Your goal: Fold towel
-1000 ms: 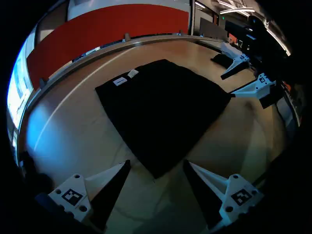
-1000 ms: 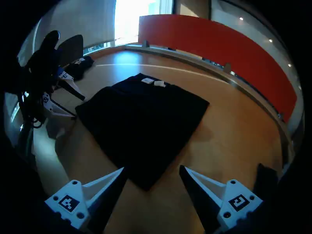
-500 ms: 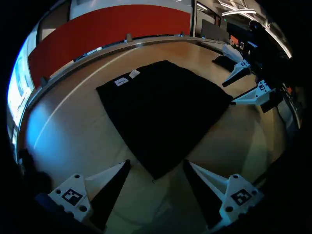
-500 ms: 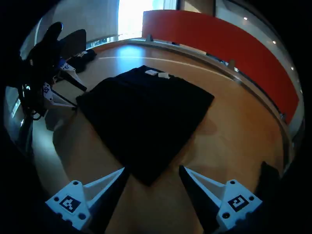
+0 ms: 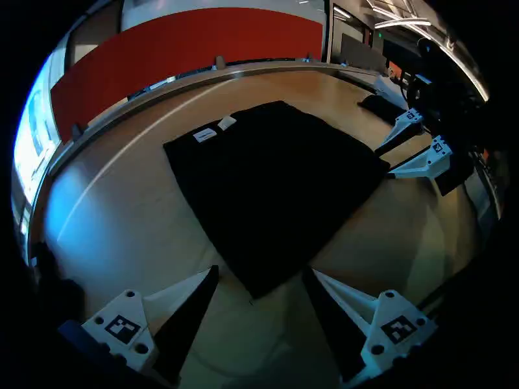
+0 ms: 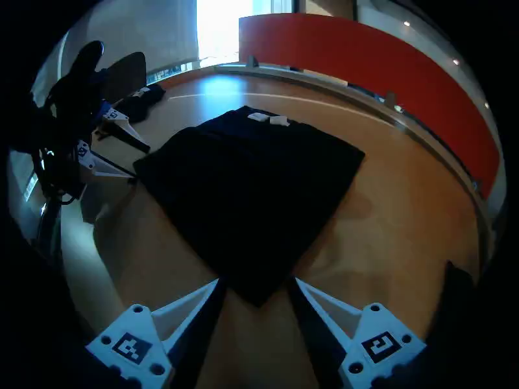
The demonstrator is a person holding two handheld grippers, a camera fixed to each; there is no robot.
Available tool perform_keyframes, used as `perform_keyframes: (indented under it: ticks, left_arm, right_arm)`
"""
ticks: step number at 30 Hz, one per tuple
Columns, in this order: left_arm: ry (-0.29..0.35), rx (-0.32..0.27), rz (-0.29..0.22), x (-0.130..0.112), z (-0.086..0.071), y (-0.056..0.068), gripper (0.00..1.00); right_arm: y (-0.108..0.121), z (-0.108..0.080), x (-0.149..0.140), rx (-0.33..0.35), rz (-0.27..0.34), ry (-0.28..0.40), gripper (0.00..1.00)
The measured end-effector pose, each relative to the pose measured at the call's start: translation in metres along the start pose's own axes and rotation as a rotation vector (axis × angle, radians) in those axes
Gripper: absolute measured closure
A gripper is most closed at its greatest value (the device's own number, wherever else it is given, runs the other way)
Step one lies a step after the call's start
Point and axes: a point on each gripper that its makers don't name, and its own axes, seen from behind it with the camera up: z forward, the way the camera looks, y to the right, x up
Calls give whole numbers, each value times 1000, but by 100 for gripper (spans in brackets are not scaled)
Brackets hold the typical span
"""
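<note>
A black towel [image 5: 272,181] lies flat on the wooden table [image 5: 117,214], with two white labels [image 5: 204,135] near its far edge. My left gripper [image 5: 261,282] is open at the bottom of the left gripper view, and the towel's near corner lies between its fingertips. In the right gripper view the towel [image 6: 253,188] spreads ahead, another corner of it sitting between the fingertips of my open right gripper [image 6: 256,285]. Each gripper appears in the other's view at a side corner of the towel: right gripper [image 5: 384,163], left gripper [image 6: 141,163].
A red panel [image 5: 194,45] runs behind a raised rail along the table's far edge. A small dark bundle [image 6: 139,100] lies on the table beyond the left gripper. Bare wood [image 6: 402,214] surrounds the towel. A bright window [image 6: 220,32] is at the back.
Both grippers have crept forward, so the towel corners now sit deeper between the fingertips. The right gripper's fingers have narrowed a little. The towel has not moved.
</note>
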Motion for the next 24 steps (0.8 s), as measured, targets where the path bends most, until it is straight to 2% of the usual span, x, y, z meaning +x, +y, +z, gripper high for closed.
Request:
perform_keyframes:
  ticks: [6, 14, 17, 19, 23, 24]
  left_arm:
    - [-5, 1, -1, 0, 0, 3, 20]
    - [-18, 9, -13, 0, -1, 4, 31]
    - [-24, 11, -18, 0, -2, 4, 35]
    - [-28, 17, -21, 0, -2, 3, 43]
    - [-35, 23, -32, 0, -2, 2, 50]
    - [-37, 27, -34, 0, -2, 2, 56]
  right_arm:
    - [-1, 0, 0, 5, -1, 0, 44]
    - [2, -1, -1, -3, 5, 0, 70]
    - [1, -1, -1, -4, 6, -1, 75]
    - [0, -1, -1, -3, 8, -2, 76]
    - [-1, -2, -1, -3, 12, -3, 76]
    - [-1, -2, -1, -2, 13, -3, 76]
